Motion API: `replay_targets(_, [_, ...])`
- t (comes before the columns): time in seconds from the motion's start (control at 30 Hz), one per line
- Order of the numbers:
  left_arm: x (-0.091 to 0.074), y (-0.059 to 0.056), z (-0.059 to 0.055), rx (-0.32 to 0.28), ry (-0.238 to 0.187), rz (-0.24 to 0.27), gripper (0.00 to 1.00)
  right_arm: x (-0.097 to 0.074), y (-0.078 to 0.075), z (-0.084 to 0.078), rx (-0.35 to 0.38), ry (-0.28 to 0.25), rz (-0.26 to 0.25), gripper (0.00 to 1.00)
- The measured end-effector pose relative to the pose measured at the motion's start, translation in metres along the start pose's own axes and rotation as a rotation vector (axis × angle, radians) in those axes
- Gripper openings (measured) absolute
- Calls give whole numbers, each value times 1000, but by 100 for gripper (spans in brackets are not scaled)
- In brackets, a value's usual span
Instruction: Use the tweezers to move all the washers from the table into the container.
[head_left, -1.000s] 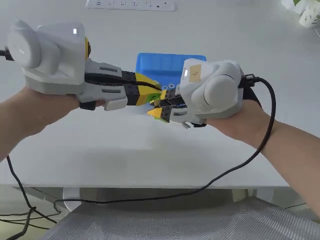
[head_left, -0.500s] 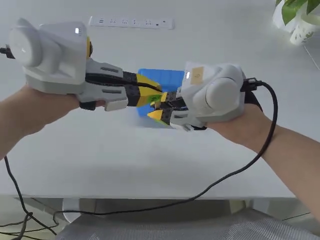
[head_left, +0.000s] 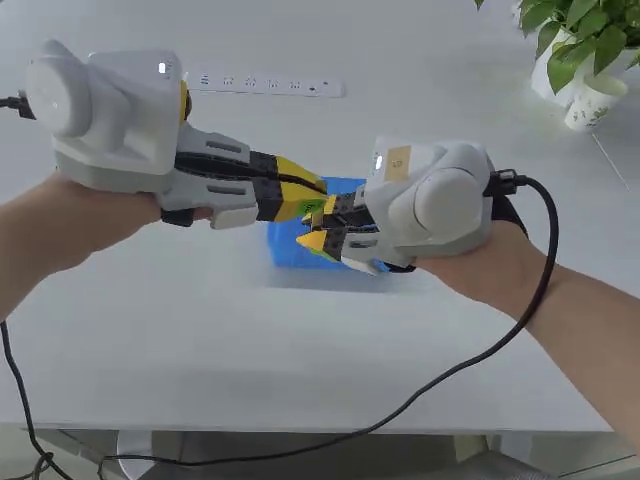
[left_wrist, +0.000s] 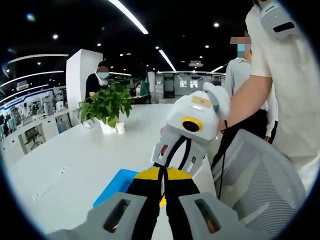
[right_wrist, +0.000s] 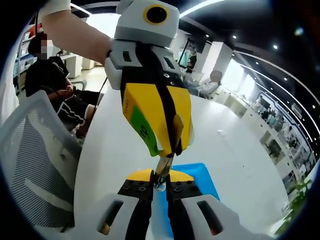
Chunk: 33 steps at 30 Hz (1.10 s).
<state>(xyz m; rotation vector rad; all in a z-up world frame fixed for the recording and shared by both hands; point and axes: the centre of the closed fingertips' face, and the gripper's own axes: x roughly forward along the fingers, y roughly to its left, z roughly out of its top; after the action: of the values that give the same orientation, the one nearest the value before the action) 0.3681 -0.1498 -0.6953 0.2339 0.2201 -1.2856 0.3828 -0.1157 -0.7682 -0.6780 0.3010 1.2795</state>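
Two tools meet tip to tip over a blue container (head_left: 285, 250), with tweezers (right_wrist: 164, 167) between them.
The left tool (right_wrist: 170, 149) has its yellow jaws pressed together on the tweezers, and the thin metal end comes out of them toward the right tool (right_wrist: 160, 180). The jaws of the right tool stand with only a narrow gap, and the end of the tweezers sits in this gap; I cannot tell if they really press it. Both tools are held in the air by the person's hands. The blue container lies below them on the white surface (head_left: 200, 320). Farther back on the surface are a white power strip (head_left: 265, 85) and, at the far right, a potted plant (head_left: 575, 50).
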Motion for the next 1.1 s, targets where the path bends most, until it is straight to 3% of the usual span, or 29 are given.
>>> replay_targets(0.2, [3,9,5,7,-4,10,4,-2,-11,0,-11,2,-6,10])
replay_targets(0.5, [15,32,8,0,-16,19,4,1,-35,-8,-14,13,-12,10])
replay_targets(0.7, [25,43,1,-2,-8,11,4,5,-45,-18,5,16,-18,10])
replay_targets(1.1, [50,53,-17,-26,-3,-14,4,12,-52,-48,41,40,-18,10])
